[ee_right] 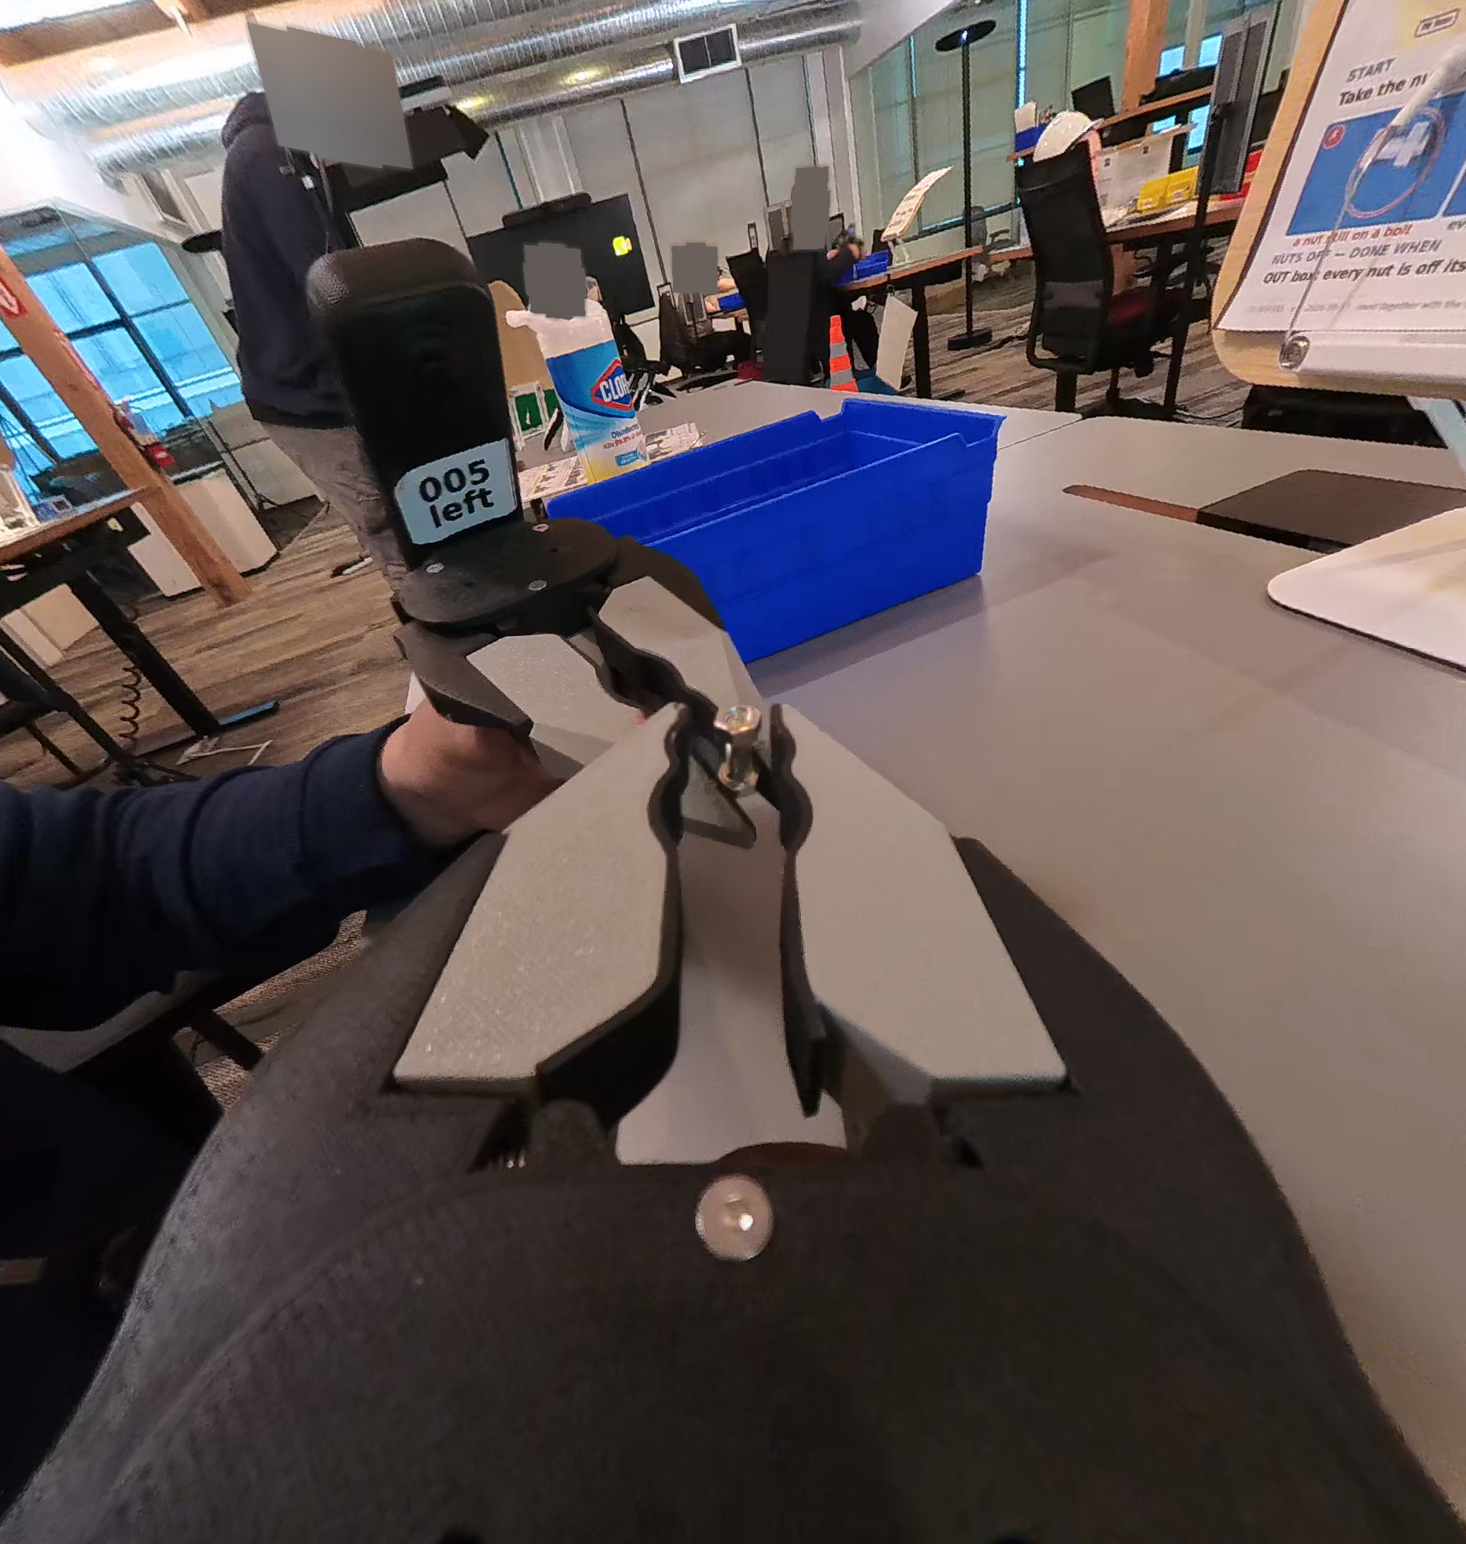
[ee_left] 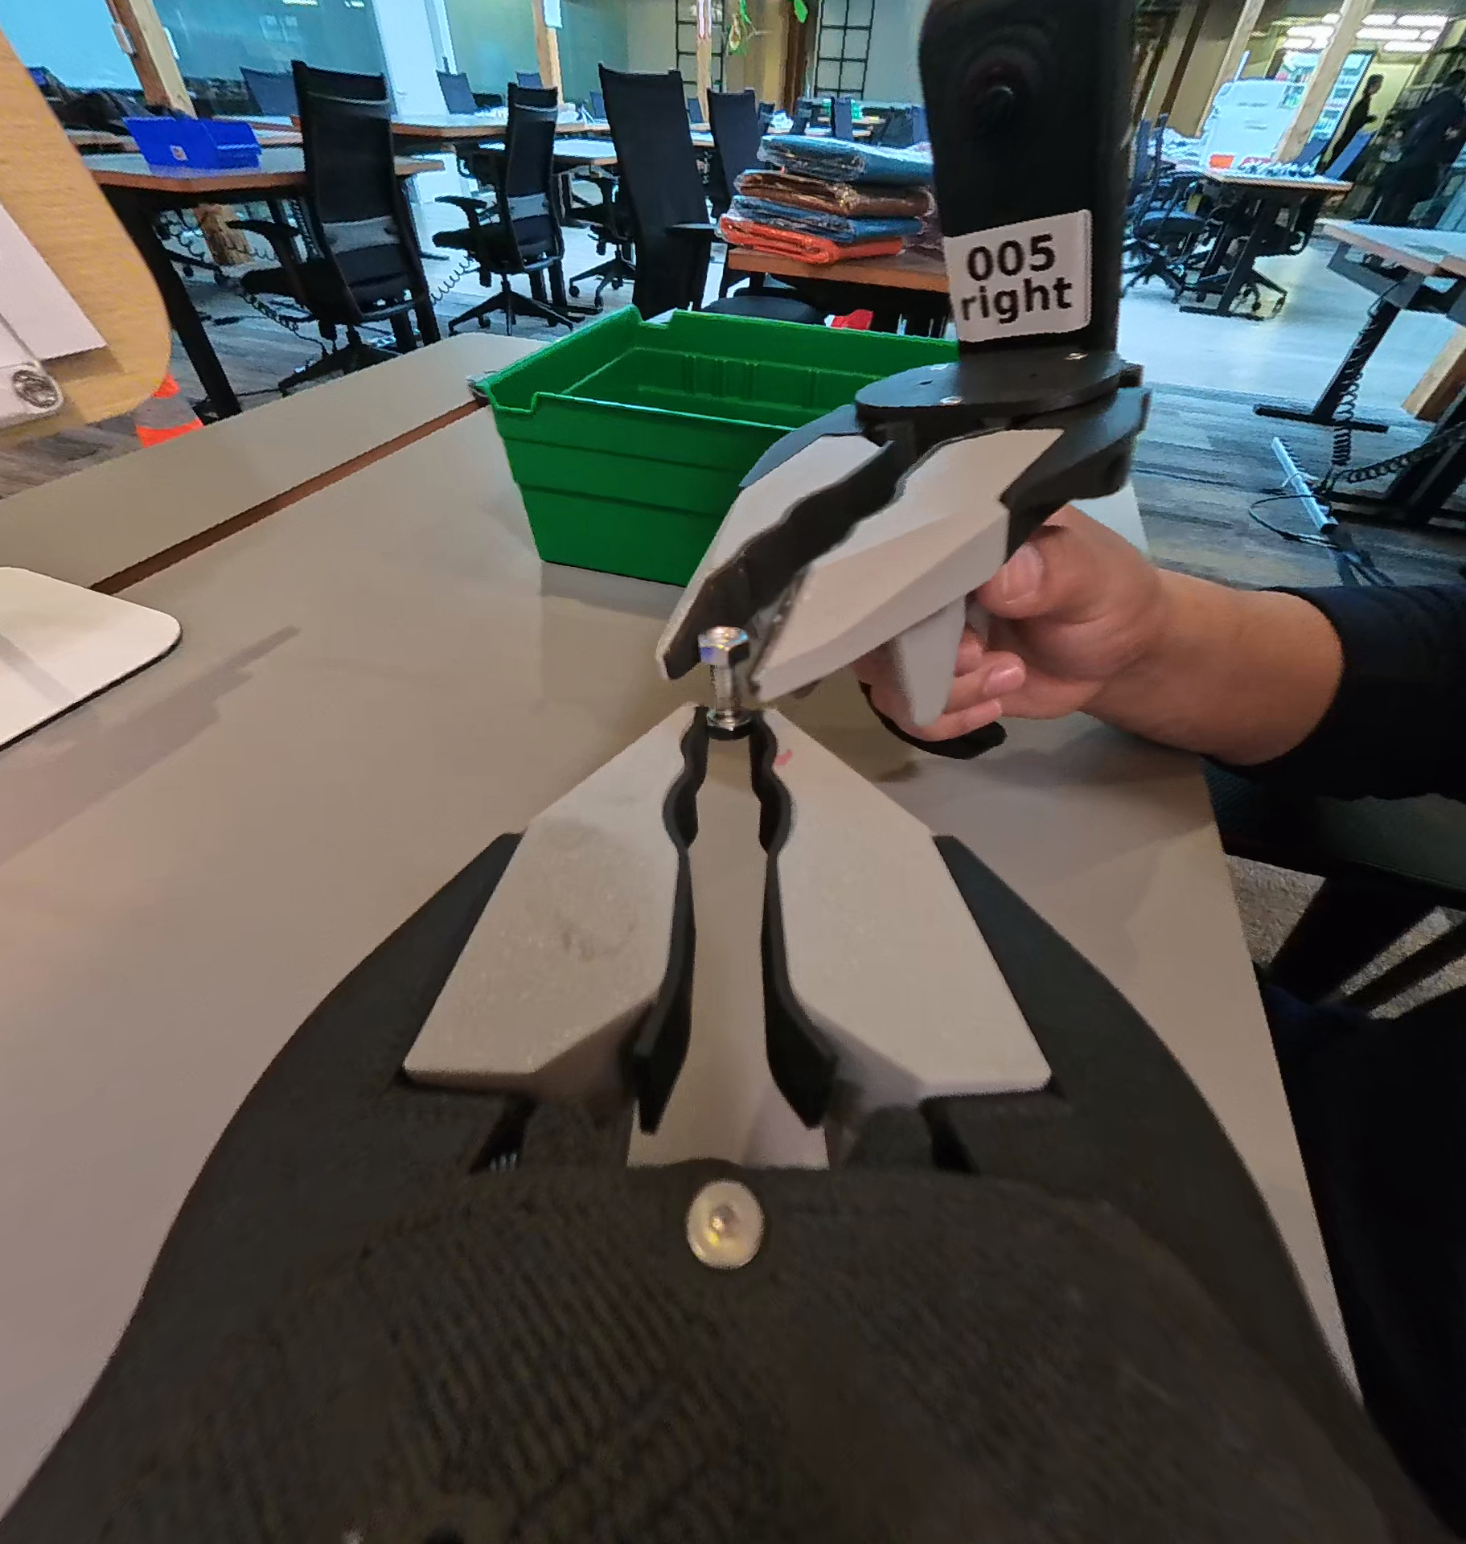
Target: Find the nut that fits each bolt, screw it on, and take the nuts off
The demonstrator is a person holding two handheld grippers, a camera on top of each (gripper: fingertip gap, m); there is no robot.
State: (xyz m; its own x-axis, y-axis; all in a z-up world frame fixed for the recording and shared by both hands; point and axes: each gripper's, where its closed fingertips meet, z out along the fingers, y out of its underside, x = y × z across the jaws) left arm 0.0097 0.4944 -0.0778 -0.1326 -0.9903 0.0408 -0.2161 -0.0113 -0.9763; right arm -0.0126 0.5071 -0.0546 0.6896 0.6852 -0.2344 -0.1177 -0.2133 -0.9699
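The left hand-held gripper [ee_left: 722, 728] is clamped on the nut [ee_left: 723, 717] at the lower end of a hex bolt [ee_left: 722, 668]. The bolt stands upright above the table [ee_left: 378, 668], its long axis vertical between the two tools. The right hand-held gripper [ee_left: 717, 660] pinches the bolt's head from above. I judge that turning about this vertical axis comes next.

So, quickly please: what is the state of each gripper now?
Left gripper: closed on the nut at the bolt's lower end.
Right gripper: closed on the bolt, near its head.
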